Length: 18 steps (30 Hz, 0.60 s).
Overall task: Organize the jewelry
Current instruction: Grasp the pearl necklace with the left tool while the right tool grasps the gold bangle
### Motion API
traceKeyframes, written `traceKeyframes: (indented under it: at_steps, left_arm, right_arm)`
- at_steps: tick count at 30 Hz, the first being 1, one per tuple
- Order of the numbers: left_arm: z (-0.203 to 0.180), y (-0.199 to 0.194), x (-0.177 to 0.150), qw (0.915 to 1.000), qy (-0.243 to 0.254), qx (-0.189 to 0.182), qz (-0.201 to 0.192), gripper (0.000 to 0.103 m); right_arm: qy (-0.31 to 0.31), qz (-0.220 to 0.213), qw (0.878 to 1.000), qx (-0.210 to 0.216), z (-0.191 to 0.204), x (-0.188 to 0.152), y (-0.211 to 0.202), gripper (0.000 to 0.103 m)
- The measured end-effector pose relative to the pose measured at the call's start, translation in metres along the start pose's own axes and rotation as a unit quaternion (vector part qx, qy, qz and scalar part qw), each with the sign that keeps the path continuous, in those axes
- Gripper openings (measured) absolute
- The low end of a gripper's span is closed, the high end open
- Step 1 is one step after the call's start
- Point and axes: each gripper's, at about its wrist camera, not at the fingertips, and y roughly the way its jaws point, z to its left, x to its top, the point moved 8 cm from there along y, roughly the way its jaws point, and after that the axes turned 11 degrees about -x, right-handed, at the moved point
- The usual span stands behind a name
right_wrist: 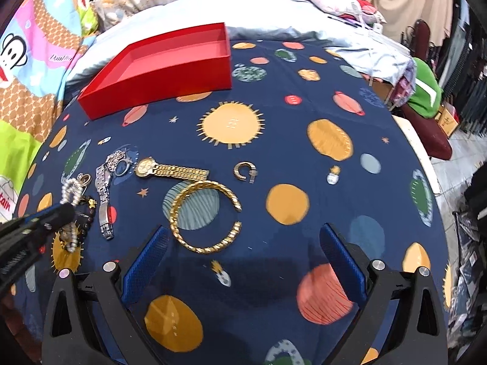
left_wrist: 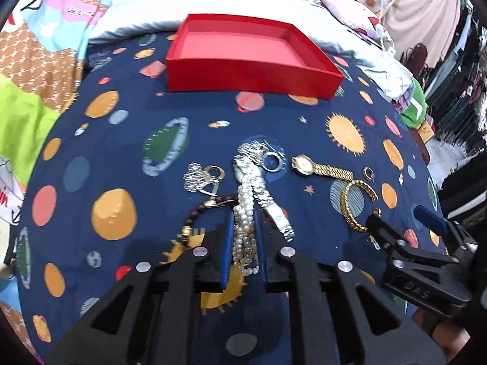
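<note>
An empty red box (left_wrist: 243, 57) stands at the far side of the planet-print cloth, also in the right wrist view (right_wrist: 164, 70). My left gripper (left_wrist: 245, 222) is shut on a pearl bracelet (left_wrist: 243, 216), which hangs between its blue pads. Beside it lie a silver watch (left_wrist: 258, 182), a dark bead bracelet (left_wrist: 197, 213), a crystal clasp piece (left_wrist: 202, 176), a silver ring (left_wrist: 272, 161), a gold watch (left_wrist: 319, 168) and a gold bangle (left_wrist: 353, 206). My right gripper (right_wrist: 243, 237) is open and empty, just behind the gold bangle (right_wrist: 207, 216). A small gold ear cuff (right_wrist: 245, 170) lies beyond.
The navy cloth (right_wrist: 304, 167) covers a rounded surface that drops off on the right. Bright bedding (left_wrist: 36, 60) lies at the left, pale pillows (right_wrist: 274, 9) behind the box. A green item (right_wrist: 423, 94) and clutter sit at the right edge.
</note>
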Motion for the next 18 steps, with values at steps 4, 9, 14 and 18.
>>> traceKeyframes:
  at_steps: [4, 9, 14, 18]
  left_arm:
    - [0.005, -0.01, 0.003, 0.9999, 0.0, 0.013, -0.008, 0.013]
    - [0.006, -0.013, 0.005, 0.9997, 0.004, 0.021, -0.011, 0.013]
    - [0.007, -0.011, 0.003, 0.9997, 0.003, 0.022, -0.007, 0.013]
    - [0.006, -0.01, 0.003, 0.9998, 0.004, 0.021, -0.005, 0.013]
  right_arm:
    - [-0.022, 0.001, 1.0, 0.003, 0.014, 0.002, 0.008, 0.095]
    - [-0.032, 0.011, 0.999, 0.006, 0.021, 0.002, 0.02, 0.086]
    - [-0.03, 0.006, 0.999, 0.012, 0.021, 0.006, 0.022, 0.073]
    - [-0.032, 0.003, 0.999, 0.02, 0.022, 0.007, 0.02, 0.056]
